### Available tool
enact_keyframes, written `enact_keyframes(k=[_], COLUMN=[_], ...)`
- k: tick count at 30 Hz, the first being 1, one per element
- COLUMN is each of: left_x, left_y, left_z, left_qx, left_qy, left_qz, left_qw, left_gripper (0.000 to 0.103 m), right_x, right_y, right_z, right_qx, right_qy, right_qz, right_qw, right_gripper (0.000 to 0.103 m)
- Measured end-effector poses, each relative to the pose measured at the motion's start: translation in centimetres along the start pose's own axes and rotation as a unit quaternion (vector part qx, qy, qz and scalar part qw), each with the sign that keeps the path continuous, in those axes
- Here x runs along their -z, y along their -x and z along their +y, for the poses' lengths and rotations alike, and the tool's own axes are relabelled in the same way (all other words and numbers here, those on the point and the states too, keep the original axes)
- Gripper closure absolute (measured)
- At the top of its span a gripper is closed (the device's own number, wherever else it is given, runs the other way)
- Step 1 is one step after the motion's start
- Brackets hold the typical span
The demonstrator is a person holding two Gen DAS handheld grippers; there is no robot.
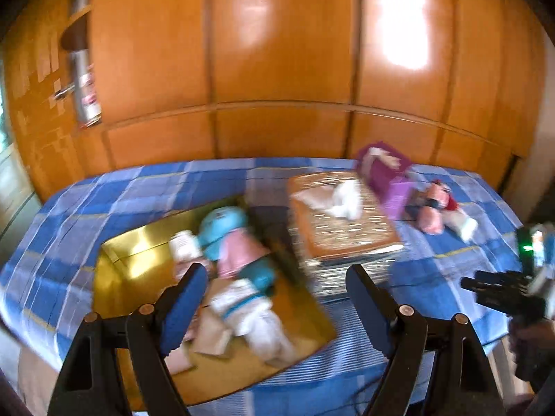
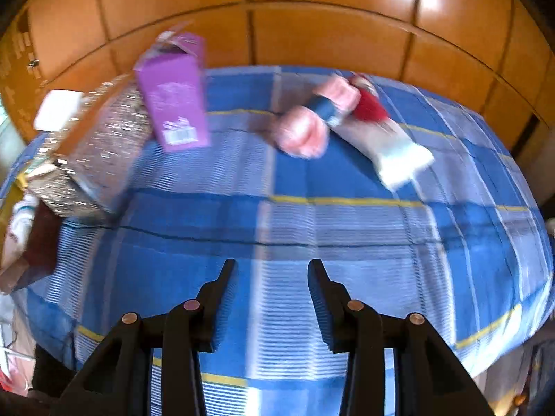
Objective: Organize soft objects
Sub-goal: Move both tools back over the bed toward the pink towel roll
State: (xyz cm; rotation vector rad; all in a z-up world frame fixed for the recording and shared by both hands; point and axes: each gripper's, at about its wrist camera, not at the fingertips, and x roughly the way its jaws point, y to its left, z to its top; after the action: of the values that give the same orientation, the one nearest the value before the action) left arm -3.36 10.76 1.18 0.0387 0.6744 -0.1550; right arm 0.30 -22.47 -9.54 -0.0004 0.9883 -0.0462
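Blue checked bedspread (image 2: 312, 180) before wooden wardrobe (image 1: 277, 52); left gripper (image 1: 277, 277) spread wide, right gripper (image 2: 270, 267) parted, both empty

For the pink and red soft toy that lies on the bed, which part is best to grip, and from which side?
Probably the narrow waist with the dark band on the pink and red soft toy, coming from above. It lies flat on the bed, and its thicker pink parts look too wide for the open right gripper.

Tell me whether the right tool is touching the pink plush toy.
Apart. The right wrist view shows the right tool open over bare blue checked bedspread, with the pink plush toy lying well beyond its fingertips.
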Motion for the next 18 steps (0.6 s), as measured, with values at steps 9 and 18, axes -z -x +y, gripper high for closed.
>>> enact_keyframes(k=[9,18], left_x=[-1.8,-3.7], left_y=[-2.8,-9.2], left_z=[-10.0,-19.5], left_qx=[0.122,0.149], left_qy=[-0.099,-0.174], left_qz=[0.043,0.087], left_qw=[0.9867,0.9694], left_gripper=[0.021,0.024], right_x=[2.3,2.7], right_y=[-1.6,-2.2], right_z=[-4.3,-5.2], right_qx=[0.038,0.014], right_qy=[-0.044,-0.059], right_qz=[0.03,0.014], right_qw=[0.998,0.998], right_gripper=[0.062,0.053])
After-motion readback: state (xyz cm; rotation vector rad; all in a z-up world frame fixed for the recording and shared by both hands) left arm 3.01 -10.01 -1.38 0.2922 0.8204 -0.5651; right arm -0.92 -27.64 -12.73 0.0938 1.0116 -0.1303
